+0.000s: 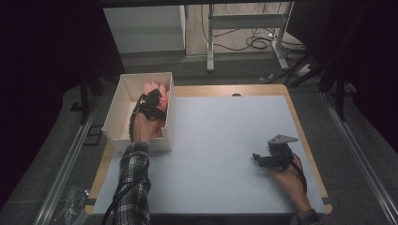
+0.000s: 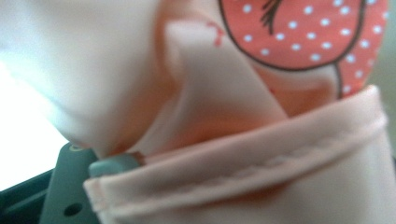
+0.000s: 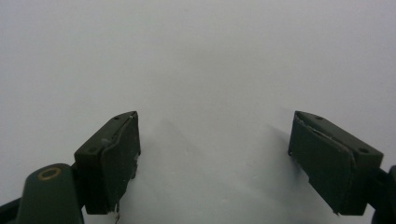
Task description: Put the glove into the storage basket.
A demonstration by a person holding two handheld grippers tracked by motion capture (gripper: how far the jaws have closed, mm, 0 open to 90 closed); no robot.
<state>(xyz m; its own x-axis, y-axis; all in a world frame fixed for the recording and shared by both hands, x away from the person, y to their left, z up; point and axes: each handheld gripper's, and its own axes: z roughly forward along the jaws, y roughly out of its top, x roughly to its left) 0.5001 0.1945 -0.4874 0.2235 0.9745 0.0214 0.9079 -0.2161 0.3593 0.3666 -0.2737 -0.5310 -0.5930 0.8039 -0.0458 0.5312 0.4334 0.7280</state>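
While the left gripper [image 1: 154, 99] is down inside the white box [image 1: 123, 93] at the left of the bench [image 1: 220, 136], a pink cloth [image 2: 243, 116] with a dotted red patch lies against it; I cannot tell whether it grips the cloth. At the right, the right gripper [image 3: 215, 154] rests with jaws wide and nothing between them.

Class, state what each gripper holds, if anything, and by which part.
Right gripper: nothing. Left gripper, inside the box, is at the pink cloth's hemmed edge; a grip cannot be told.
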